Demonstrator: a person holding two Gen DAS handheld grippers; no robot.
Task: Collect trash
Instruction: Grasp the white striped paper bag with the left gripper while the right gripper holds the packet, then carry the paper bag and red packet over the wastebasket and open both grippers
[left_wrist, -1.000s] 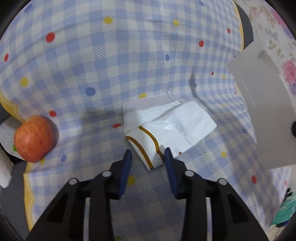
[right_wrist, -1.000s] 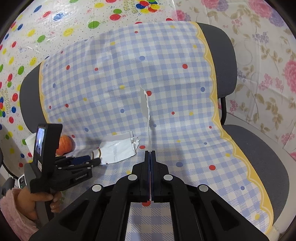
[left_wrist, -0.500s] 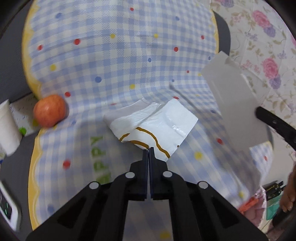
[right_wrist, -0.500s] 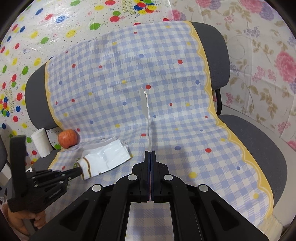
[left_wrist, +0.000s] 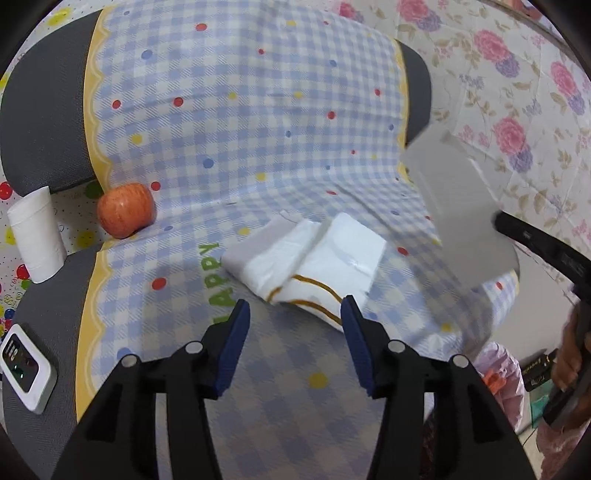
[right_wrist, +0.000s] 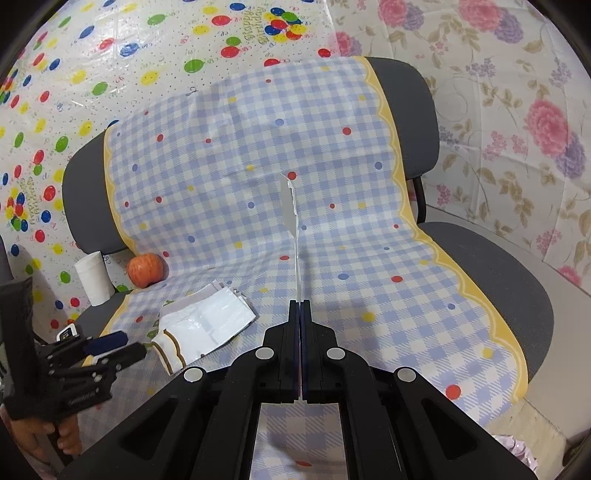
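A crumpled white wrapper (left_wrist: 306, 262) with a brown stripe lies on the checked cloth (left_wrist: 258, 129) over the chair seat. My left gripper (left_wrist: 294, 304) is at the wrapper's near end; its jaws are opening, the striped end lies between the tips, and the blue pads (left_wrist: 236, 332) do not press it. From the right wrist view, the left gripper (right_wrist: 110, 347) sits at the wrapper's (right_wrist: 207, 325) left end. My right gripper (right_wrist: 300, 304) is shut on a stiff grey-white sheet (right_wrist: 291, 221), seen edge-on. That sheet (left_wrist: 454, 206) hangs above the seat's right side.
A red apple (left_wrist: 125, 210) and a white paper cup (left_wrist: 35, 236) stand at the seat's back left. A small white device (left_wrist: 26, 369) with a screen lies on the bare grey seat edge. A pale pink bag (left_wrist: 498, 373) sits low beside the chair on the right.
The left gripper closed on the wrapper's striped end, pulled it toward the seat's front, and has now opened off it. Both grippers drew back from the chair; the right still holds its sheet.
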